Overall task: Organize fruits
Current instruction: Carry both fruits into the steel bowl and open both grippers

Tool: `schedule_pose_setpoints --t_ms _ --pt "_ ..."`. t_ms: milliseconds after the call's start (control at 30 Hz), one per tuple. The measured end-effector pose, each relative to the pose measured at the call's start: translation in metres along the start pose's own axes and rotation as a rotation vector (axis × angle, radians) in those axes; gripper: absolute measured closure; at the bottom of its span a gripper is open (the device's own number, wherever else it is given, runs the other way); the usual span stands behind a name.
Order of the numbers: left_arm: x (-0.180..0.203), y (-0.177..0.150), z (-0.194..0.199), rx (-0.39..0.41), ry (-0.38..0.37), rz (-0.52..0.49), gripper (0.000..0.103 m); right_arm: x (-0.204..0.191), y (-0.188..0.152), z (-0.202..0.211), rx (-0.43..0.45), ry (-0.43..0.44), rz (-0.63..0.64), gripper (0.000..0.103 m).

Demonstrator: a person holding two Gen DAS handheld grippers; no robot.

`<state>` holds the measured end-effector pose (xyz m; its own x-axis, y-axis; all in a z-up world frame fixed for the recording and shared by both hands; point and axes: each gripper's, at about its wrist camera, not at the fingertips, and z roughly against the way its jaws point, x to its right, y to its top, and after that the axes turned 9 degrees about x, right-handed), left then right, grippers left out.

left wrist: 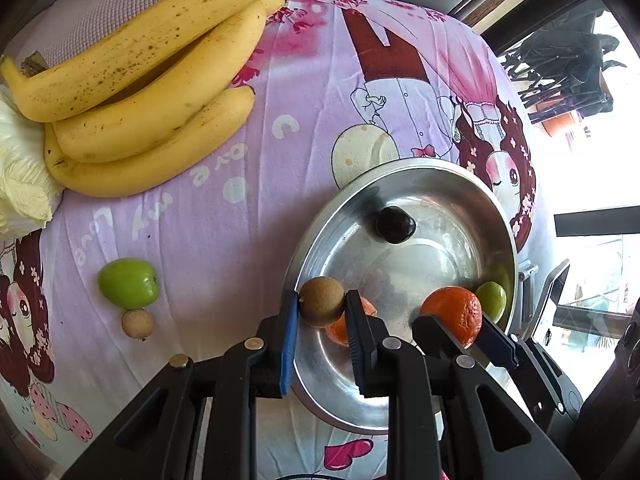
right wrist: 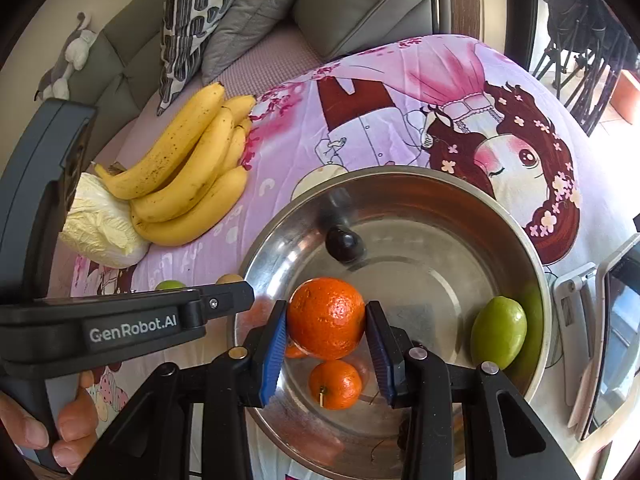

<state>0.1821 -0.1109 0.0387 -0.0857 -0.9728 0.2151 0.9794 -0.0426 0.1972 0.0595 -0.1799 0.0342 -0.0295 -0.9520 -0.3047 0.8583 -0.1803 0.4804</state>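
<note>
Tools both loaded over the steel bowl (right wrist: pixel 536 240): left tool (left wrist: pixel 322 312) pinches a brown fruit (left wrist: pixel 321 306) at the bowl's near-left rim, right tool (right wrist: pixel 326 328) pinches an orange (right wrist: pixel 326 318) above the bowl's middle. Bowl holds a small orange (right wrist: pixel 335 384), green fruit (right wrist: pixel 498 332), dark plum (right wrist: pixel 344 245). Bananas (right wrist: pixel 188 176) lie far left of the bowl on a pink cartoon sheet (right wrist: pixel 400 92).

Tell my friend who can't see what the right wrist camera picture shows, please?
The right gripper holds a big orange over a shiny metal bowl, which contains a small orange, a green fruit and a dark round fruit. Bananas and a pale cabbage lie on the pink cartoon cloth behind.
</note>
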Motion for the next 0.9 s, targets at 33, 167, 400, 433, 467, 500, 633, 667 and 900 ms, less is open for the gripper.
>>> schedule_pose_setpoints --t_ms 33,167,400,433,467,500,633,667,900 --pt "0.003 0.001 -0.004 -0.006 0.002 -0.001 0.079 0.004 0.001 0.0 0.0 -0.01 -0.008 0.062" --pt "0.015 0.005 -0.017 -0.023 0.01 -0.011 0.079 0.016 0.001 -0.004 -0.008 -0.044 -0.031 0.062" --pt "0.028 0.013 -0.037 -0.037 0.017 -0.017 0.079 0.021 -0.004 -0.018 -0.047 -0.056 -0.033 0.062" --pt "0.029 0.013 -0.039 -0.038 0.02 -0.015 0.079 0.021 -0.005 -0.019 -0.051 -0.059 -0.031 0.062" --pt "0.031 0.014 -0.042 -0.039 0.021 -0.012 0.079 0.021 -0.005 -0.02 -0.054 -0.062 -0.031 0.062" --pt "0.032 0.014 -0.045 -0.042 0.022 -0.009 0.079 0.022 -0.006 -0.021 -0.057 -0.066 -0.032 0.062" --pt "0.029 0.012 -0.051 -0.062 0.019 0.009 0.079 0.023 -0.008 -0.024 -0.063 -0.082 -0.036 0.062" --pt "0.027 0.009 -0.051 -0.061 0.023 0.005 0.079 0.023 -0.008 -0.024 -0.062 -0.084 -0.037 0.062" --pt "0.018 0.007 -0.044 -0.058 0.013 0.022 0.069 0.021 -0.008 -0.023 -0.058 -0.1 -0.037 0.059"
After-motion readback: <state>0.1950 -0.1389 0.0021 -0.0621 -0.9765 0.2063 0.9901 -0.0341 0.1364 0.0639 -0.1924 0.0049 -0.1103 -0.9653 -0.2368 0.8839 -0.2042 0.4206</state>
